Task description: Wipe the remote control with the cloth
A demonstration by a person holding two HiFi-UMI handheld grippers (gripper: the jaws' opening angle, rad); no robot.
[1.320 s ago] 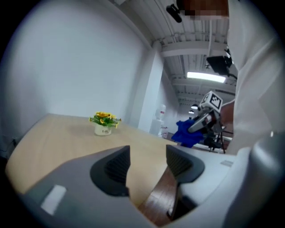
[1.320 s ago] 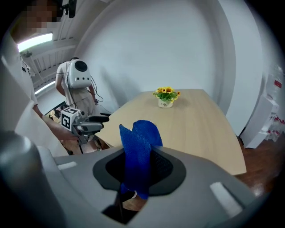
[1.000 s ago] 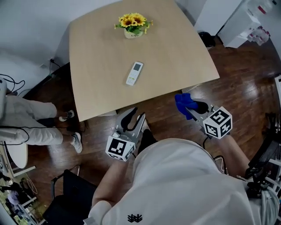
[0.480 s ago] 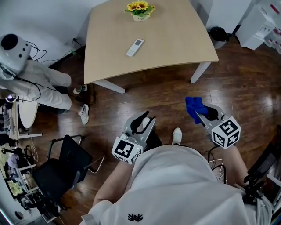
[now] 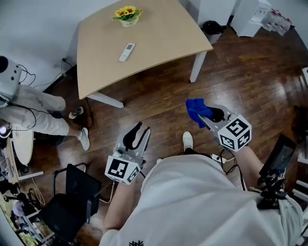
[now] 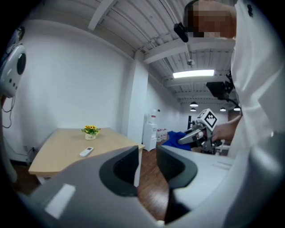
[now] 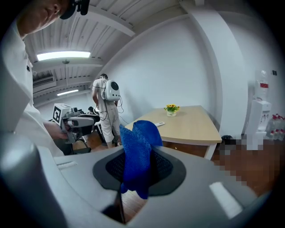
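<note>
The white remote control lies on the light wooden table, a short way in front of a pot of yellow flowers. Both grippers hang over the dark wood floor, well short of the table. My right gripper is shut on a blue cloth, and in the right gripper view the cloth stands up between the jaws. My left gripper is shut with nothing between its jaws. The left gripper view shows the remote far off on the table.
A person in white stands at the left of the table, near a black chair. The table's white leg and a dark bin are at the right. A water dispenser stands by the wall.
The table and remote have drawn away toward the top of the head view. Both grippers now hang farther from the table edge, over open floor. The blue cloth stays in the right gripper.
</note>
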